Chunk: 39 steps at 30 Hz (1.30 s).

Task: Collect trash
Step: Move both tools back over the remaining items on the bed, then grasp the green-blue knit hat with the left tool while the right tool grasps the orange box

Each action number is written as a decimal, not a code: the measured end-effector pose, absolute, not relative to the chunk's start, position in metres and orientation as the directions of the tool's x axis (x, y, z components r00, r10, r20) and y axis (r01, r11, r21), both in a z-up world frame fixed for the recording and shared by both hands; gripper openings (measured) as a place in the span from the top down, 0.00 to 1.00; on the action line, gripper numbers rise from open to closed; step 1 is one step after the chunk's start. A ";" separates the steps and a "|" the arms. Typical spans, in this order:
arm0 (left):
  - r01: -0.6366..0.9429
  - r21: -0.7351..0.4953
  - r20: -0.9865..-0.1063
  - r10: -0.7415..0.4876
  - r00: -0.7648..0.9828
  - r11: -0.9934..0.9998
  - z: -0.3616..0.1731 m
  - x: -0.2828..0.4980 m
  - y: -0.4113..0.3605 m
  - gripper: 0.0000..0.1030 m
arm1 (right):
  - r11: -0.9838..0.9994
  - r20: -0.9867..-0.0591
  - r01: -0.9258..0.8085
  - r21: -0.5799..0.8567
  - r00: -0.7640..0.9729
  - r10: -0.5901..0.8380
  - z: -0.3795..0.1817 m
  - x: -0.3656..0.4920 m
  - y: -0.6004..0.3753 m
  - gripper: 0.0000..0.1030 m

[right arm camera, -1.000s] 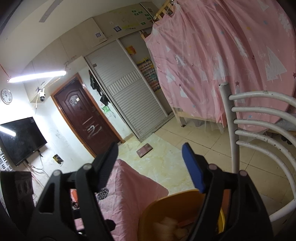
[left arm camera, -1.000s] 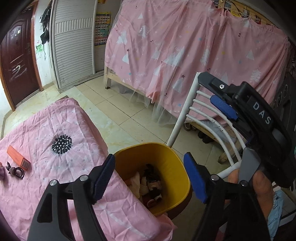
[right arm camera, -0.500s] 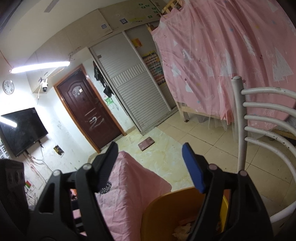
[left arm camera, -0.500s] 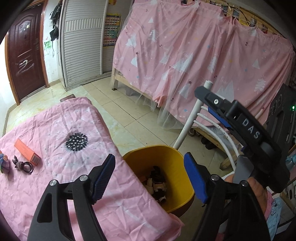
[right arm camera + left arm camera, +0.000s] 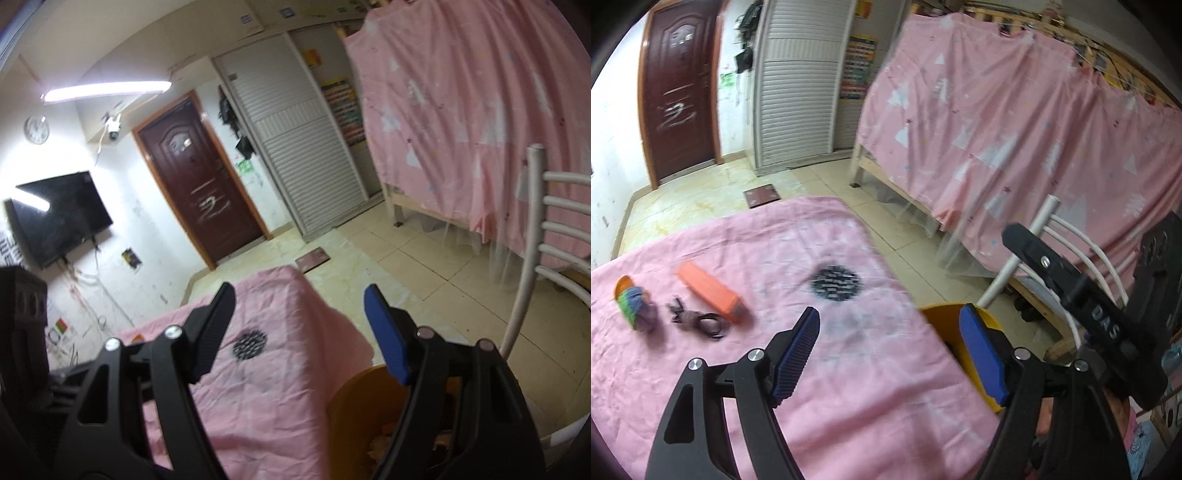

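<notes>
A yellow bin (image 5: 947, 317) stands at the right edge of the pink-covered table (image 5: 775, 258); it also shows in the right wrist view (image 5: 354, 406) with scraps inside. On the table lie an orange box (image 5: 707, 288), a dark hair tie (image 5: 698, 319) and a rainbow-coloured item (image 5: 633, 302). My left gripper (image 5: 890, 354) is open and empty above the table's near right part. My right gripper (image 5: 299, 328) is open and empty above the bin and table edge; its body (image 5: 1089, 310) shows in the left wrist view.
A white metal chair (image 5: 535, 236) stands right of the bin. A bed draped in pink cloth (image 5: 1015, 140) fills the right. A dark door (image 5: 195, 177), a shuttered wardrobe (image 5: 295, 140) and a wall TV (image 5: 55, 214) are at the back. A scale (image 5: 762, 194) lies on the tiled floor.
My left gripper has swung left from over the bin to over the table, bringing the orange box and other items nearer the middle. My right gripper has tilted down and left slightly.
</notes>
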<state>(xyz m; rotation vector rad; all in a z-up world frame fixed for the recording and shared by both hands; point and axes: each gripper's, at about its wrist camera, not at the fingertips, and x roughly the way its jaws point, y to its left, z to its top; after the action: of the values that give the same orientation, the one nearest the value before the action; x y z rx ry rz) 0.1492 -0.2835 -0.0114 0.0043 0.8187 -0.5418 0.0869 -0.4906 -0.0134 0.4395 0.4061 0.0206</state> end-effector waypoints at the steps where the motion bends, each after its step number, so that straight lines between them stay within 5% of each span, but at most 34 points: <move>1: 0.453 -0.203 -0.694 -0.454 0.559 0.868 -0.011 0.151 -0.279 0.31 | 0.909 -0.383 0.062 0.411 0.917 0.111 -0.014 0.089 -0.485 0.29; 23: 0.191 -0.153 -0.714 -0.242 0.657 0.970 -0.011 0.211 -0.148 0.25 | 0.942 -0.476 -0.097 0.321 0.844 0.249 -0.026 0.140 -0.388 0.27; 39: -0.048 -0.155 -0.817 -0.101 0.567 0.987 -0.050 0.257 -0.086 0.24 | 0.939 -0.578 -0.276 0.206 0.740 0.344 -0.024 0.201 -0.312 0.27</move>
<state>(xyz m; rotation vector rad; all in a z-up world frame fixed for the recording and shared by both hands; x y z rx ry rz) 0.2574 -0.0863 -0.0503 -0.1661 0.9683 -0.0312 0.2013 -0.3119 -0.0237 0.1093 0.6544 0.3405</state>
